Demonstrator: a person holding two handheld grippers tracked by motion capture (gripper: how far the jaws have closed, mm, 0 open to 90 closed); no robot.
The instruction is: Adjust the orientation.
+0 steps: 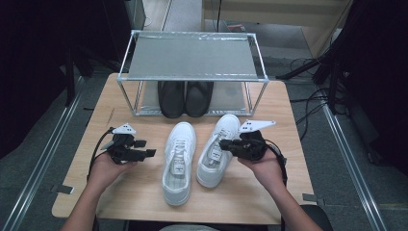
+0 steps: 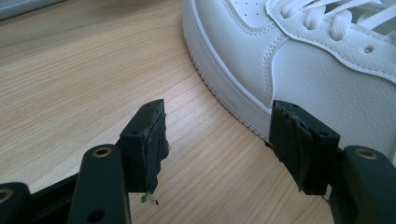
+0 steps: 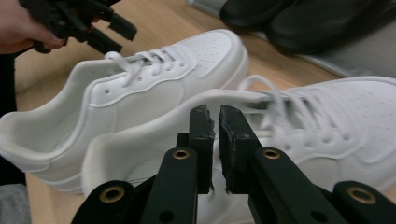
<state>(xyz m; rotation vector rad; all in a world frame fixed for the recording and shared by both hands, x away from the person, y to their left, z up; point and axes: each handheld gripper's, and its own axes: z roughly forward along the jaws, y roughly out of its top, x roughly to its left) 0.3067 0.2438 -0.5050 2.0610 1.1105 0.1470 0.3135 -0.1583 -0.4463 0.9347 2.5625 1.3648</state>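
resting on a wooden table side by side, two white sneakers, toes pointing away toward a metal rack at the far edge. under the rack's shelf, a pair of black shoes, also side by side.

left white sneaker lying straight, right white sneaker angled a little, toe leaning toward the rack's right leg, the two close together at the heels.

held in the left hand, left gripper just beside the left sneaker, jaws spread wide with nothing between them; in the left gripper view, one pad sitting right by the sneaker's sole edge, contact hard to tell, the other pad over bare wood.

held in the right hand, right gripper at the outer side of the right sneaker, near its collar. in the right gripper view, jaws nearly closed, only a thin slit left between the pads, gripping nothing, hovering in front of the sneaker's side wall.
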